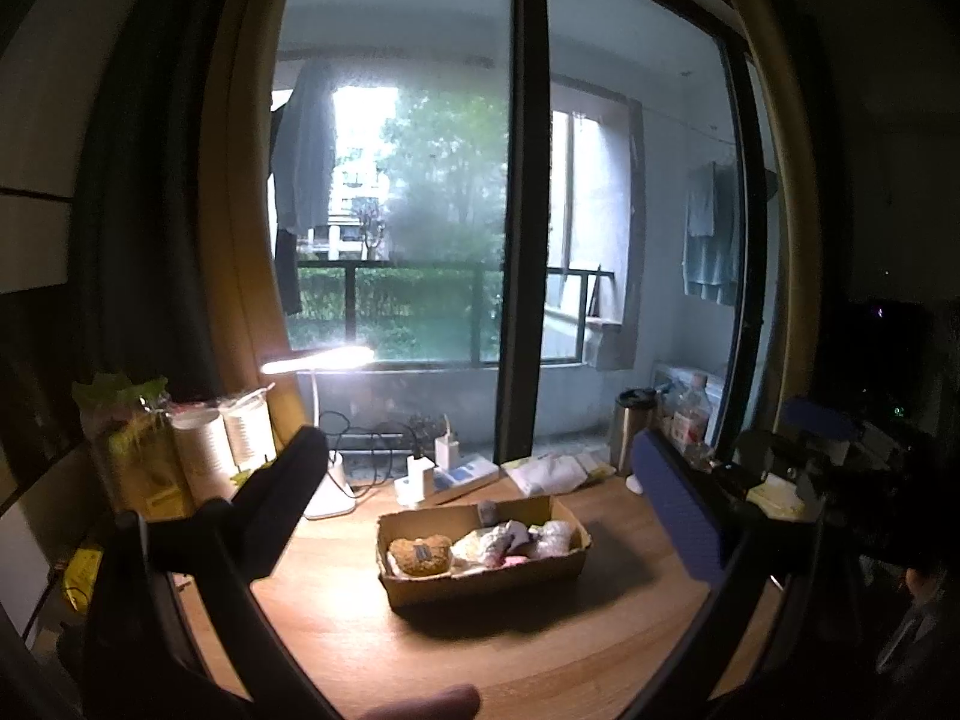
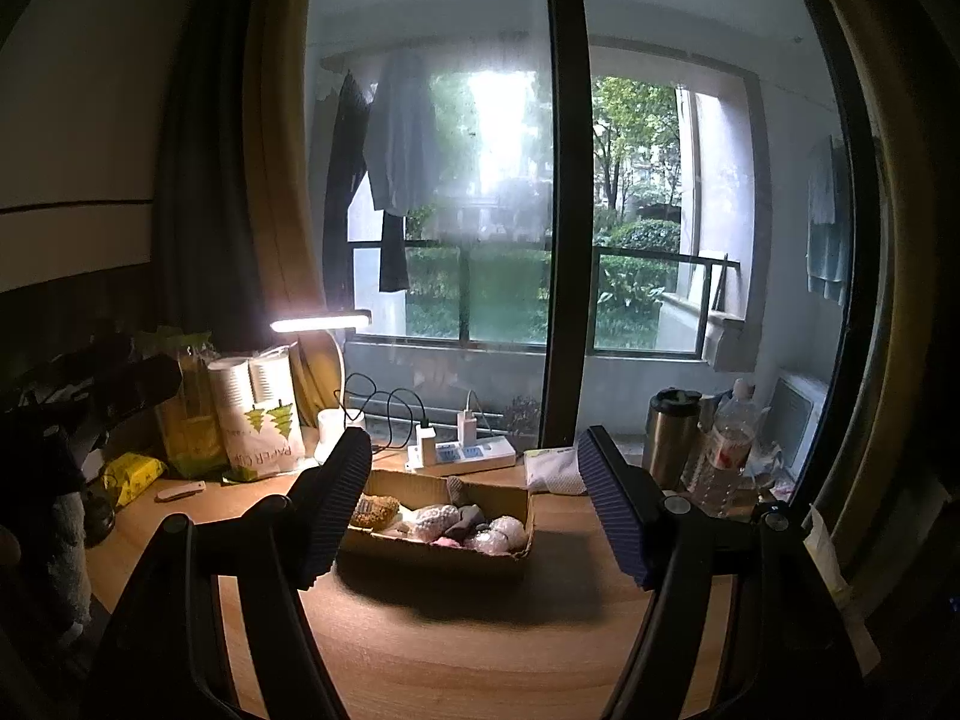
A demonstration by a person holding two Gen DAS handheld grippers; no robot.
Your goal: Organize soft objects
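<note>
Both tools empty, fingers spread: left tool (image 1: 480, 516) wide apart, right tool (image 2: 474, 504) parted, nothing between. Left to right on table (image 2: 456, 648): yellow packet (image 2: 133, 473), paper-cup sleeve (image 2: 261, 420) reading "PAPER CUP", lit lamp (image 2: 319, 321), power strip (image 2: 462, 455), steel tumbler (image 2: 671, 427), bottle (image 2: 729, 441). Cardboard box (image 2: 516, 549) at table centre holds soft objects (image 2: 468, 525).

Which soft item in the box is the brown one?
The round brown plush at the left end of the cardboard box. It carries a small dark tag; the other soft items beside it are white, pink or grey.
</note>
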